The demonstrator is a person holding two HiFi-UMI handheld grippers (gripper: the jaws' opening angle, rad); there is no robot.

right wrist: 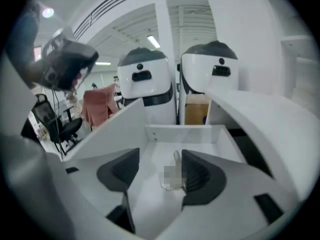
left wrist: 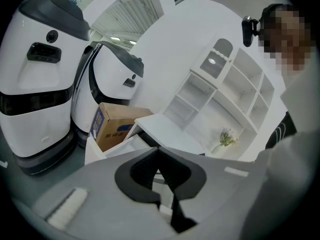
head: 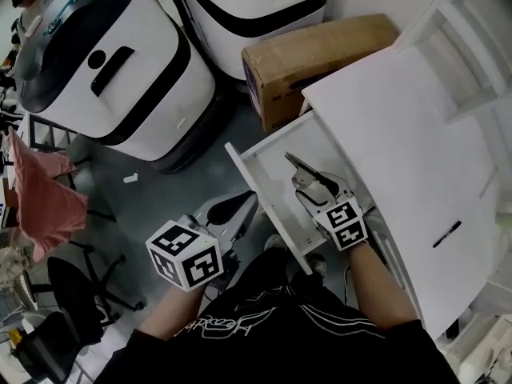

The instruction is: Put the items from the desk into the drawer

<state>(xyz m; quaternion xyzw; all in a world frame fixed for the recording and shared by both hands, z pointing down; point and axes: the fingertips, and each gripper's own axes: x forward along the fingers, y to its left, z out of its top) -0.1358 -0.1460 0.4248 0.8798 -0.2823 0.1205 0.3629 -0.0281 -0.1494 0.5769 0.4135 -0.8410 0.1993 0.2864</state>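
Right gripper (right wrist: 160,171): jaws spread wide, gripping nothing. A small flat item (right wrist: 172,176) lies on the drawer floor in the gap, close to the right-hand pad (right wrist: 200,173). Contact between pad and item cannot be confirmed. A mosaic patch covers part of the item, so its kind cannot be told.

The drawer (right wrist: 185,132) is white and pulled open. The right gripper is held above its interior and points toward its far wall. In the head view the gripper's marker cube (head: 344,224) sits near the drawer's front edge.

Left gripper (left wrist: 159,154): jaws pressed together at the tips, with nothing between them. In the head view it is held outside the drawer, beside the drawer's left side and above the floor.

The white desk (head: 400,134) overhangs the drawer. A cardboard box (head: 312,54) stands on the floor beyond the drawer, against the desk. Two white machines with black bands (head: 104,62) stand behind the box.
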